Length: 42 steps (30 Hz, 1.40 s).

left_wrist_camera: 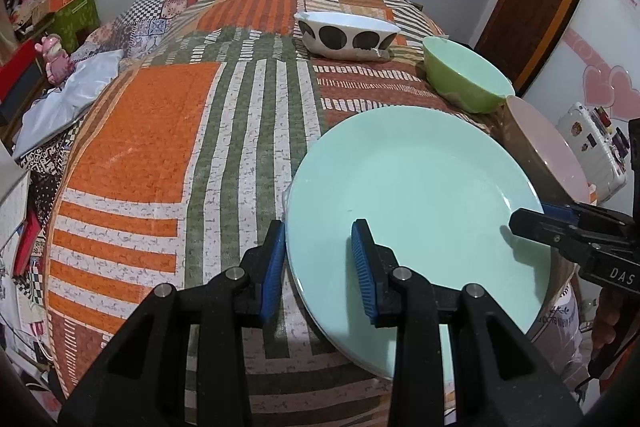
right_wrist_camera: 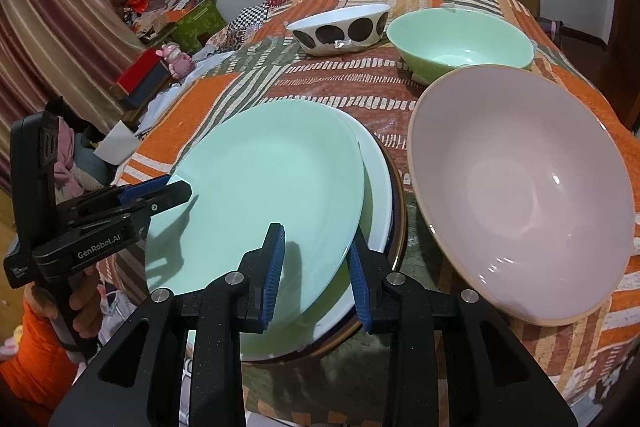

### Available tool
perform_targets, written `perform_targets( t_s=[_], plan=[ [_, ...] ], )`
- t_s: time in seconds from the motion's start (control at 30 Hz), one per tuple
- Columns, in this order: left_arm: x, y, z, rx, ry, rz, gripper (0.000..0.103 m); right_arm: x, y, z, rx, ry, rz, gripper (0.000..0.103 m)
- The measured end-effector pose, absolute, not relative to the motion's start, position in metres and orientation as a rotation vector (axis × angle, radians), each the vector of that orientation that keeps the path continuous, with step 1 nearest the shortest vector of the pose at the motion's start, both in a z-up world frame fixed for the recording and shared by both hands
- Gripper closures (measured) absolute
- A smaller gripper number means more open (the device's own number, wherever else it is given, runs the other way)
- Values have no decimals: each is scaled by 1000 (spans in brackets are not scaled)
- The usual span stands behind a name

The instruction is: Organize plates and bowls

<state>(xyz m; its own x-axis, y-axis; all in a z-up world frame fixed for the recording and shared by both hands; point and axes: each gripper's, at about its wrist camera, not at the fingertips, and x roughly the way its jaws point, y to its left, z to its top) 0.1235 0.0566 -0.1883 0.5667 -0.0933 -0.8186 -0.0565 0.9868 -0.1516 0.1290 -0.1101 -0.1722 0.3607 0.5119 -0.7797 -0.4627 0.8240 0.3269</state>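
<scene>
At the bottom of the left wrist view, the left gripper is spread wide around the near edge of the mint plate. In the right wrist view, the right gripper is also wide around that plate's edge. The plate sits on a white plate. To the right is a big pink bowl. Farther up sit a green bowl and a spotted bowl on the striped cloth.

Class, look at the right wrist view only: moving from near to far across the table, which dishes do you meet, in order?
Mint plate on top of the plate stack, between the right gripper's open fingers → pink bowl → green bowl → white bowl with black dots.
</scene>
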Motion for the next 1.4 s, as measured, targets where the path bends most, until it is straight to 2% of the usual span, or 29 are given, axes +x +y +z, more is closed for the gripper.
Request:
perform_targets(
  t_s=[0.47,0.6,0.73,0.8,0.97,1.1,1.23,1.4],
  plan=[
    [114,58,-158,-129,897,-15,69,127,-128,-140,32,910,583,74],
    [113,51,-141,-125,864,-18,62,127,-133,-128,19,862,558,74],
    [114,39,-126,-120,828,-36,59,128,-140,-116,8,823,541,73],
    [116,33,-121,-115,817,-45,54,128,-146,-111,3,803,525,69],
    [128,10,-111,-99,809,-78,53,128,-161,-102,-4,756,471,48],
    [138,-6,-110,-91,806,-95,40,134,-176,-98,4,743,440,48],
    [151,-23,-111,-75,818,-121,40,141,-194,-100,29,737,401,36],
    [170,-43,-121,-65,863,-149,40,150,-215,-106,51,745,356,35]
  ],
)
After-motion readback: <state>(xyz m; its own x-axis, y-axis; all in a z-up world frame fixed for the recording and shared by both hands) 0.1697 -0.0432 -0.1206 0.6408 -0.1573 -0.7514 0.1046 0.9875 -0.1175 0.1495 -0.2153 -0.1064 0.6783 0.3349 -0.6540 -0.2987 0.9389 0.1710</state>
